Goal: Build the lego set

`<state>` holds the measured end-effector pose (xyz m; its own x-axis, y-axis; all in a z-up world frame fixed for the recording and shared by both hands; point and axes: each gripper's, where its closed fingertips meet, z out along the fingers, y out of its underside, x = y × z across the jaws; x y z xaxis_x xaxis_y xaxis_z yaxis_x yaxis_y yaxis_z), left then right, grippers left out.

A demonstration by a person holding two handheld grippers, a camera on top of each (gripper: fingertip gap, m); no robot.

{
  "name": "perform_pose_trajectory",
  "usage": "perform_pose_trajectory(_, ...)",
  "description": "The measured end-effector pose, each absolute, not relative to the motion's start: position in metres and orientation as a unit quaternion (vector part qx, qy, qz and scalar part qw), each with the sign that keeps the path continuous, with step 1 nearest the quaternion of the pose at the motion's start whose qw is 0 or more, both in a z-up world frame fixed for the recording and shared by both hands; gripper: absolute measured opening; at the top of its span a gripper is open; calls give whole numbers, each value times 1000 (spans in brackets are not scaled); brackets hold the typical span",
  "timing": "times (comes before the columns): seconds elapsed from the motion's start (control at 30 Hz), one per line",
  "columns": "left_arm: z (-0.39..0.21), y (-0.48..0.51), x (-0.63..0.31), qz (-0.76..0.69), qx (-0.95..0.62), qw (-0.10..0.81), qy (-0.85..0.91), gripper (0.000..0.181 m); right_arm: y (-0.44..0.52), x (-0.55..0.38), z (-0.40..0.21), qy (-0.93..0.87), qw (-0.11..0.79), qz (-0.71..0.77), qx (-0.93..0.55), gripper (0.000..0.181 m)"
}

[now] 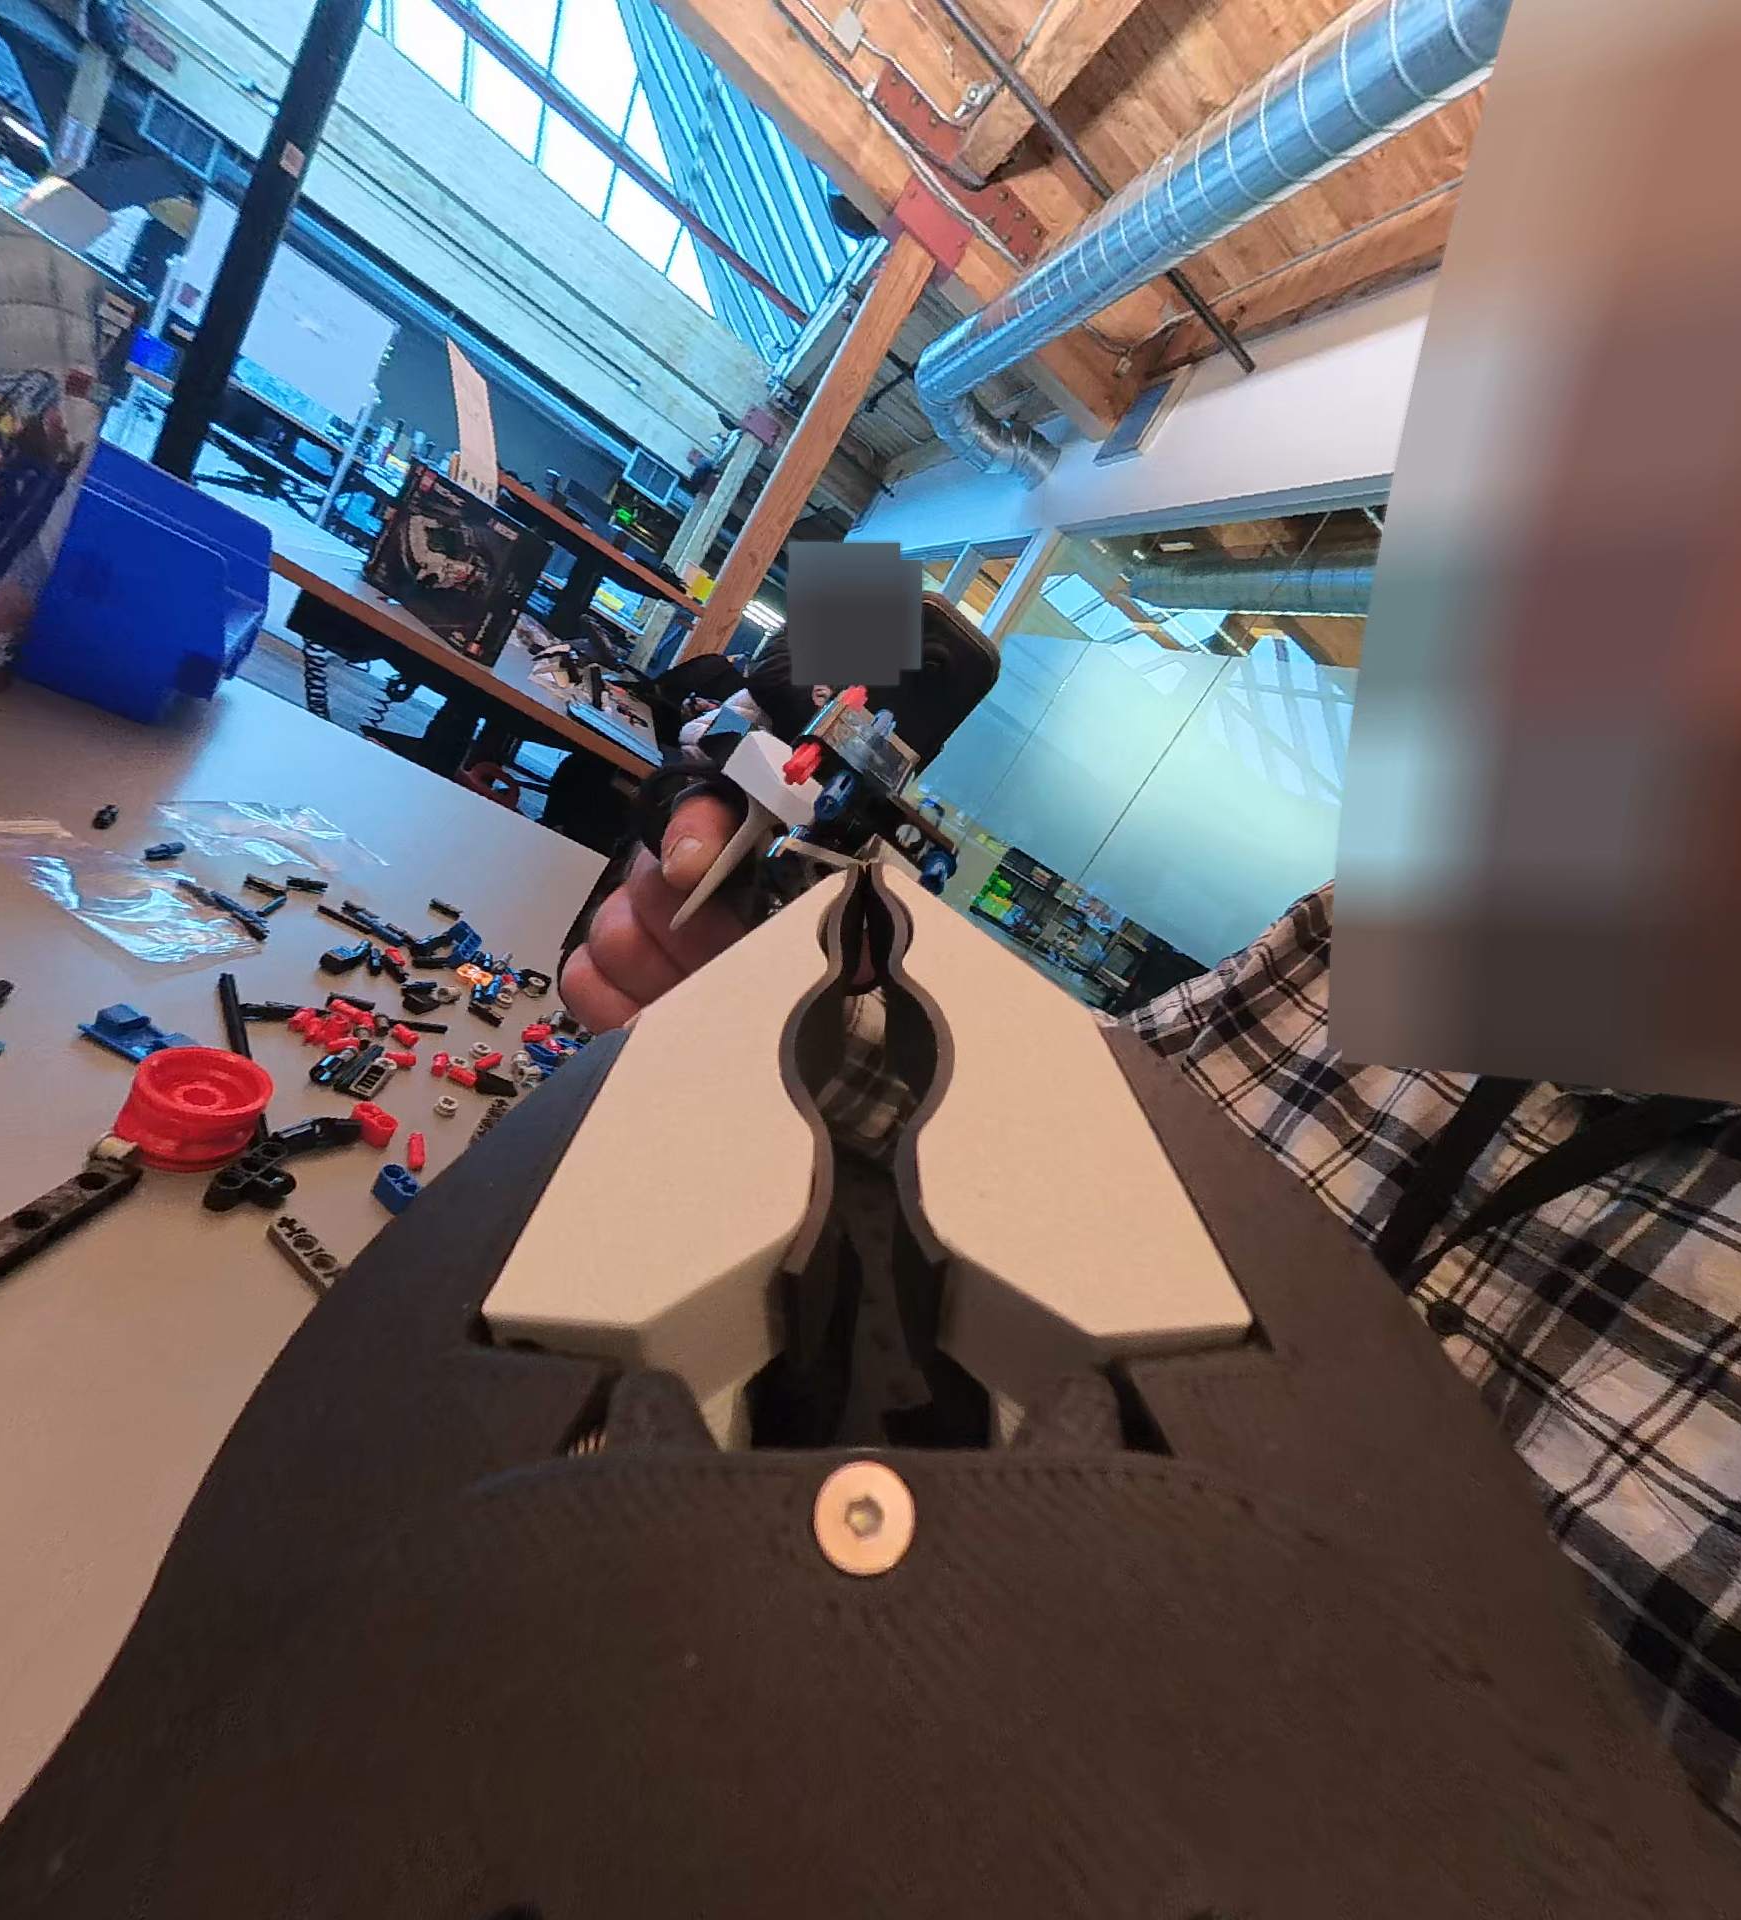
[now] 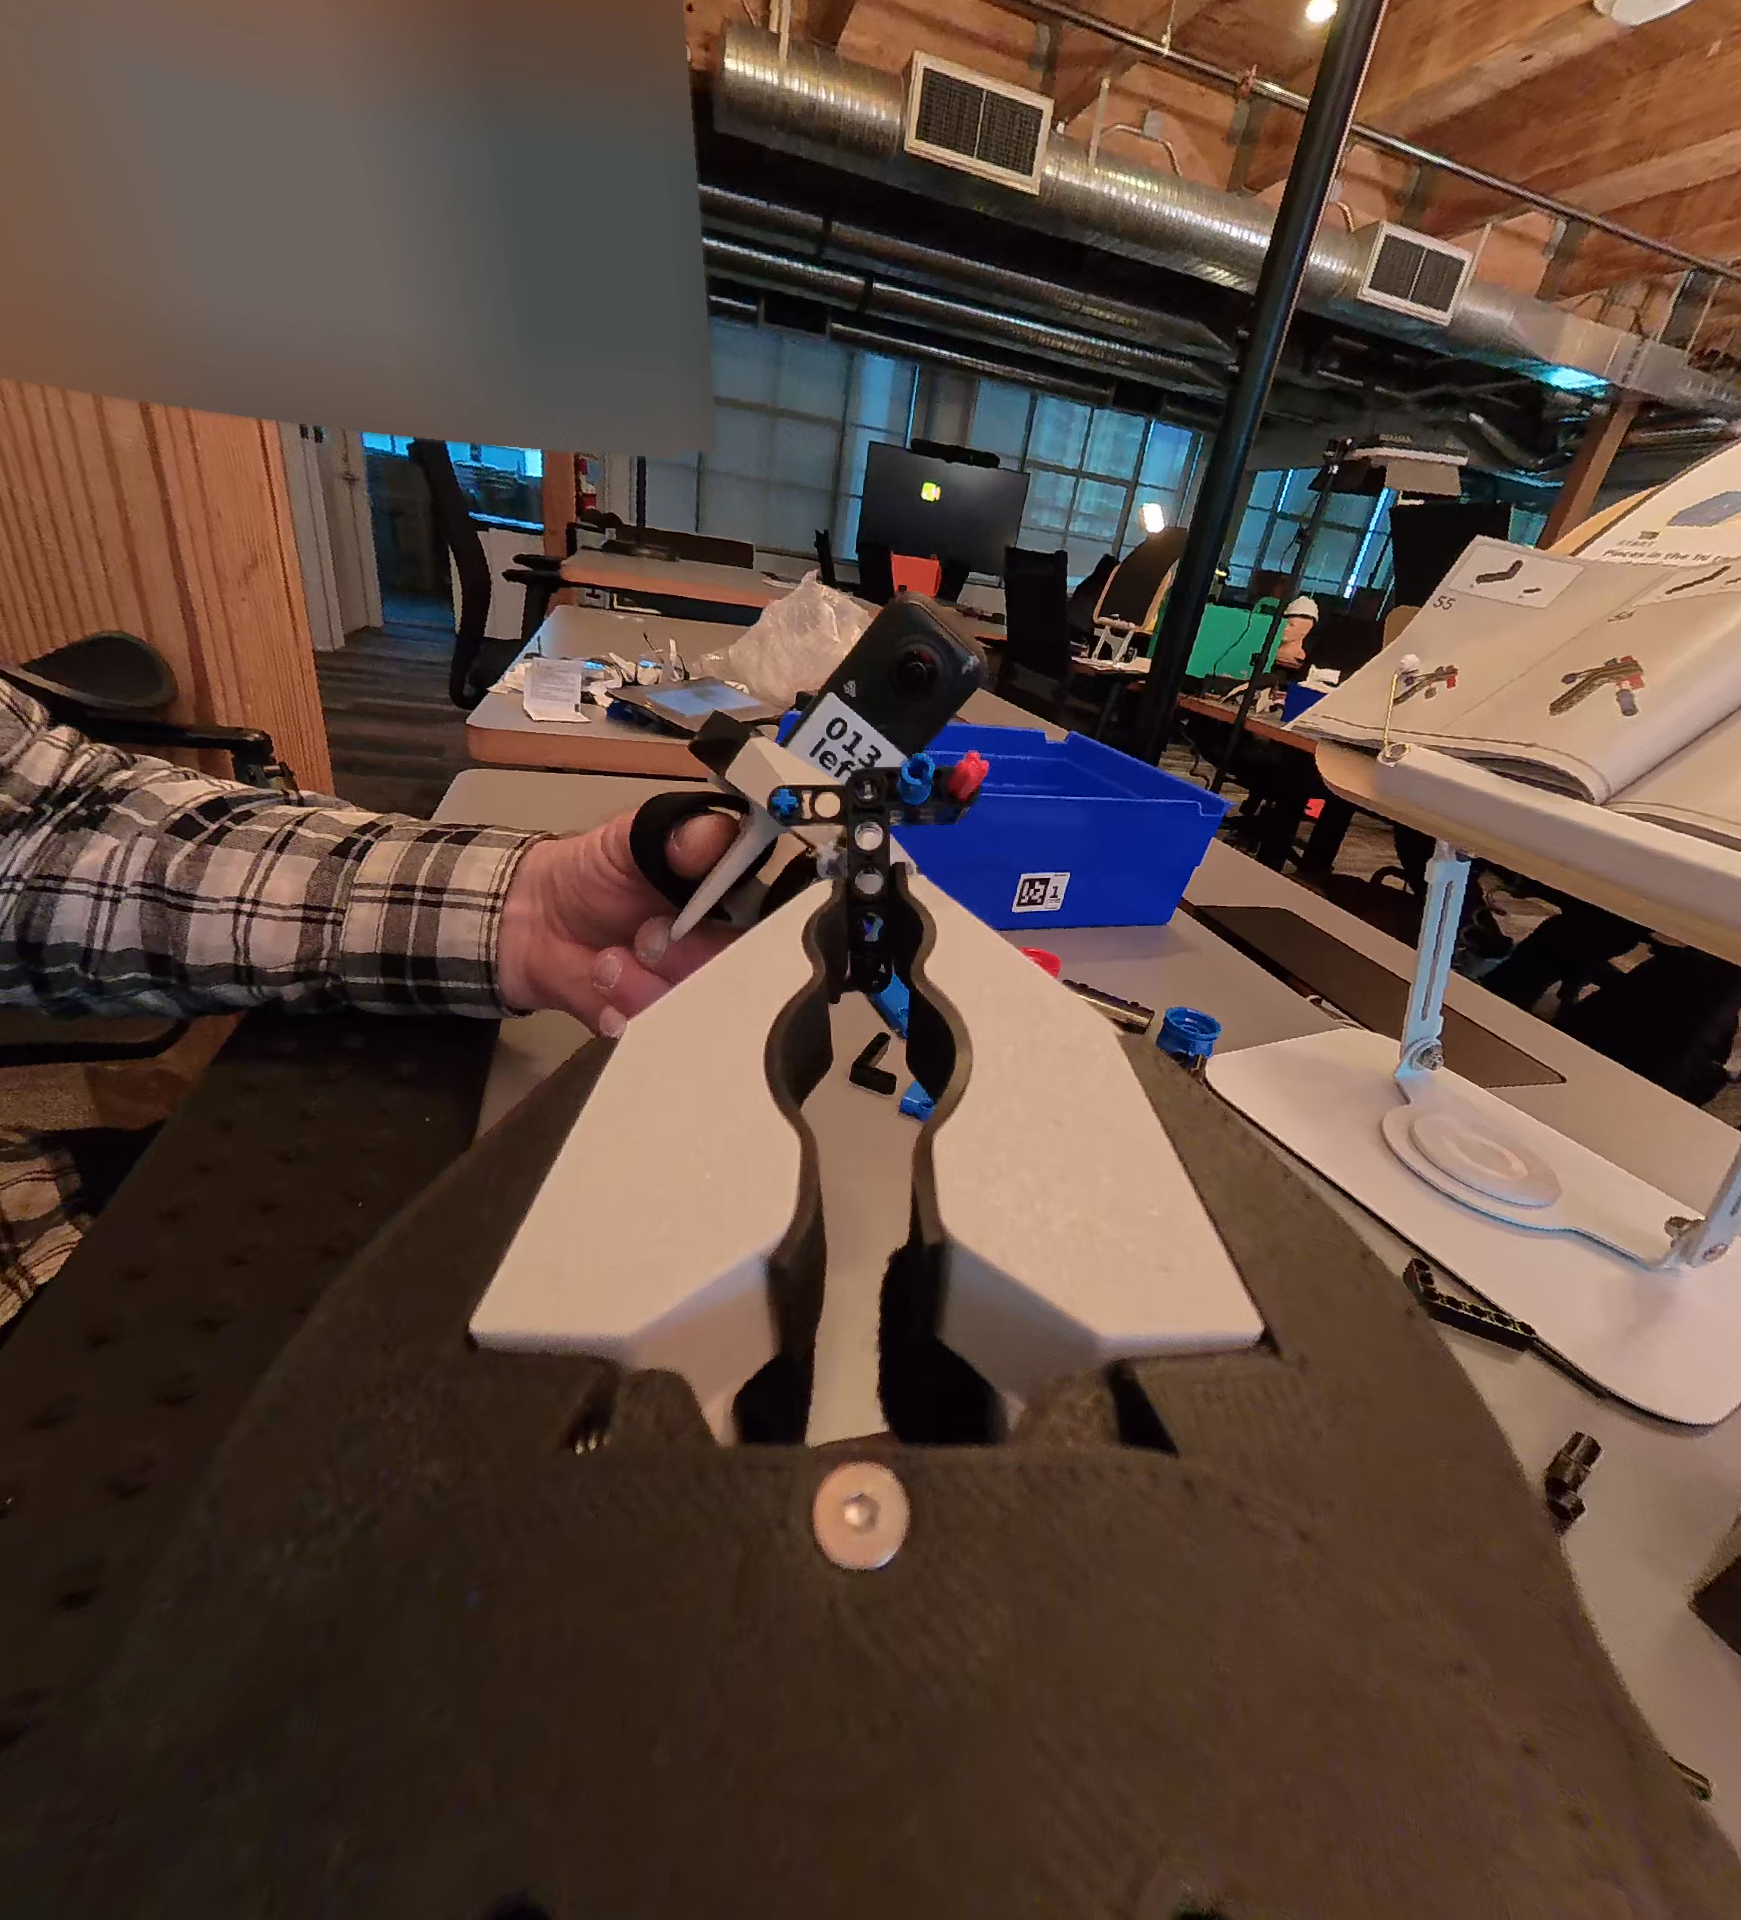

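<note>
A small lego assembly (image 2: 866, 831), a black holed beam with a cross beam carrying blue and red pins, is held in the air between both grippers. My right gripper (image 2: 866, 925) is shut on the lower end of the vertical beam. In the left wrist view the same assembly (image 1: 845, 774) sits just past my left gripper (image 1: 861, 883), whose jaws are shut on its lower edge. Each view shows the other gripper beyond the assembly, with its camera and a hand (image 2: 596, 935) on the trigger.
Many loose black, red and blue parts (image 1: 398, 1008), a red wheel (image 1: 193, 1107) and an empty plastic bag (image 1: 139, 894) lie on the grey table. A blue bin (image 2: 1042, 831) stands behind. An open instruction booklet (image 2: 1572, 675) rests on a white stand (image 2: 1468, 1174) at the right.
</note>
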<state>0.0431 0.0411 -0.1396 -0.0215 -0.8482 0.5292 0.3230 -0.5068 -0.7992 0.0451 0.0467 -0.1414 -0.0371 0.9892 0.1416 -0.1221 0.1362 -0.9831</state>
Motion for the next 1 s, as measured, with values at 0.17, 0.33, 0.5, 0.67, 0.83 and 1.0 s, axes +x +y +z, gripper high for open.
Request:
perform_pose_trajectory(0.17, -138, 45, 39, -662, -550, 453, 233, 10, 49, 49, -136, -495, 546, 527, -422, 5)
perform_pose_trajectory(0.33, -147, 43, 49, -641, -568, 450, 253, 17, 51, 49, -136, -485, 533, 542, -432, 5)
perform_pose_trajectory(0.5, -153, 52, 45, -599, -590, 478, 253, 18, 54, 53, -130, -467, 530, 560, -432, 5)
perform_pose_trajectory(0.67, -170, 67, 44, -472, -638, 539, 283, 27, 58, 61, -120, -437, 519, 596, -429, 5)
perform_pose_trajectory(0.83, -186, 73, 55, -230, -648, 613, 390, 47, 60, 61, -120, -421, 501, 618, -437, 5)
perform_pose_trajectory(1.0, -179, 72, 65, -131, -622, 643, 427, 41, 60, 60, -122, -417, 484, 630, -442, 5)
